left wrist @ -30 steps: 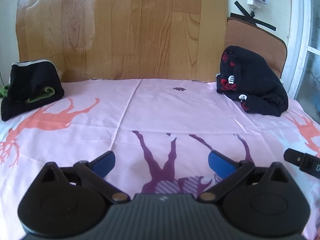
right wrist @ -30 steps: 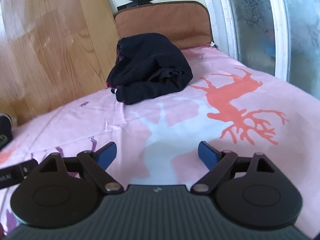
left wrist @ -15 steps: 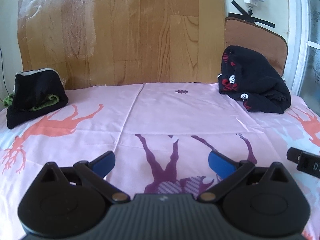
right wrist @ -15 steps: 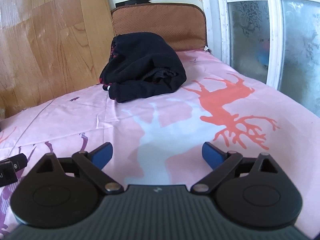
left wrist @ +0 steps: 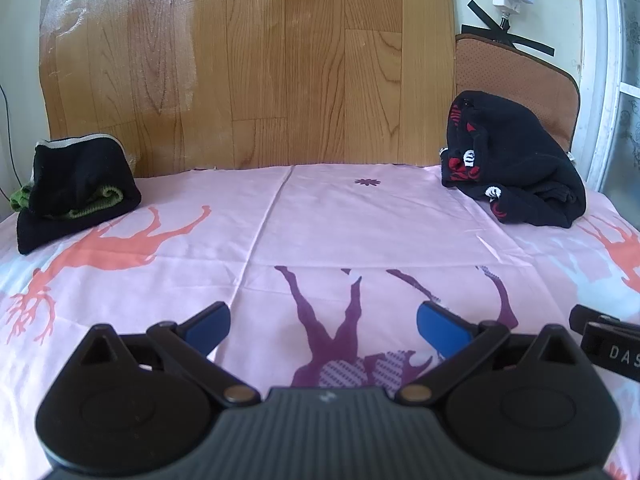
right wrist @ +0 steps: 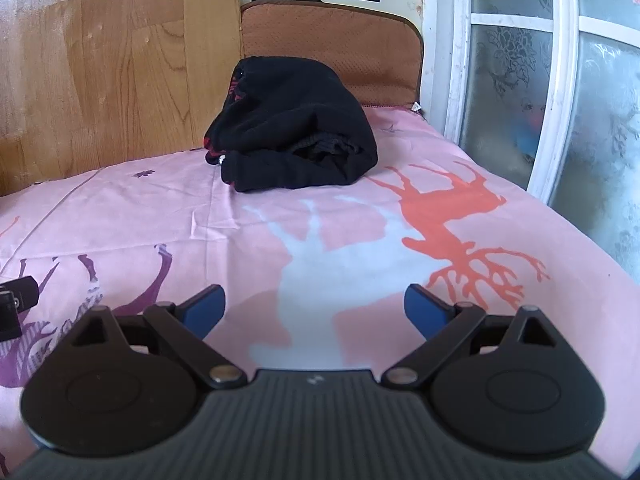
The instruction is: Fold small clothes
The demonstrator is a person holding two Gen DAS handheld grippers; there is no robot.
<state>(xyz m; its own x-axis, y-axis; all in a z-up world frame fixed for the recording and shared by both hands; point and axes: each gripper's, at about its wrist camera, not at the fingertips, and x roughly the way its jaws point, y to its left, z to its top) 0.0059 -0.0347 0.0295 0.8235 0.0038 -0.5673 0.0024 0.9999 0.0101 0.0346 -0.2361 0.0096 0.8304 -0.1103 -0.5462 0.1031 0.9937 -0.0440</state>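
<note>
**Crumpled black garment lies ahead of the right hand-held gripper, at the far right corner of the bed**

Both hand-held grippers hang low over the near part of the bed, and both are released: the blue pads stand wide apart with nothing between them. The left hand-held gripper faces the middle of the pink deer-print sheet. The right hand-held gripper faces almost straight at the crumpled black garment with red and white pattern.

This garment lies in a heap at the far right corner of the bed, against the brown cushion and near the window. Its long axis seems to run roughly across the bed, parallel to the far edge. From the left hand-held gripper it lies far ahead and well to the right, so I judge the right one is nearer and should reach first.

The left view alone shows a second pile at the far left corner: a folded black cloth with green knit inside, which looks already done. It also shows the red and white pattern clearly. The right view alone shows the heap's near side with its rolled folds and ribbed hem, where a grasp could begin.
</note>
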